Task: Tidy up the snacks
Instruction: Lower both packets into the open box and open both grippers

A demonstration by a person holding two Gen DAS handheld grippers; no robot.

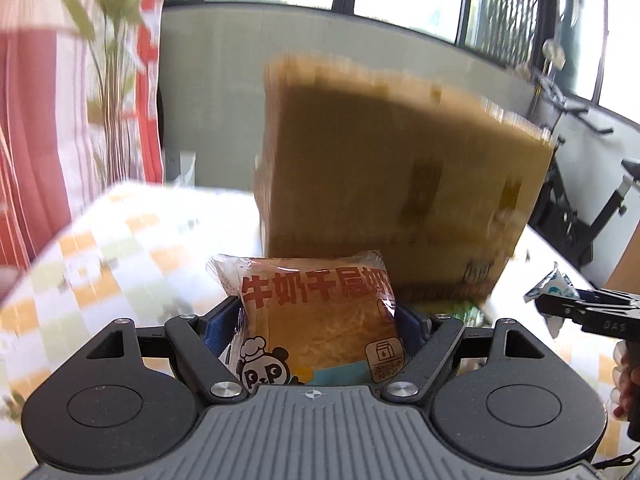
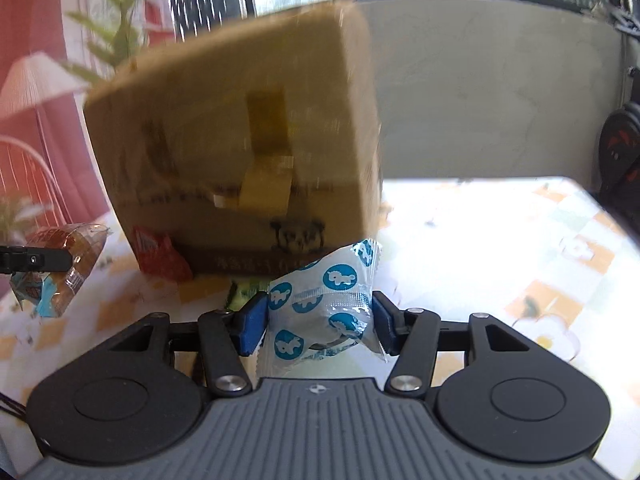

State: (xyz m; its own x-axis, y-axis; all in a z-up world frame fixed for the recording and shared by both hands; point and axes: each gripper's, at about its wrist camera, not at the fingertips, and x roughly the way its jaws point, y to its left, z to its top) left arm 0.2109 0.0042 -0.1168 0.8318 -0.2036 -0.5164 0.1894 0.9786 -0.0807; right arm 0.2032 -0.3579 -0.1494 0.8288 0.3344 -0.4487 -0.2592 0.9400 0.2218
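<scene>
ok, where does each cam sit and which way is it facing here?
Left wrist: on the left gripper, looking forward and slightly down along its fingers at the bread packet it clamps; the person's hand shows at the right edge.
Right wrist: on the right gripper, facing the same way; it clamps the blue-dotted white packet.
Shared: cardboard box ahead, checked tablecloth, each other's gripper.

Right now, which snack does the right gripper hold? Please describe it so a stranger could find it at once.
Look at the big cardboard box standing on the checked tablecloth. In front of its lower right corner, the right gripper is shut on a white packet with blue round animal prints. The left gripper's bread packet is orange with red writing and a panda instead.
</scene>
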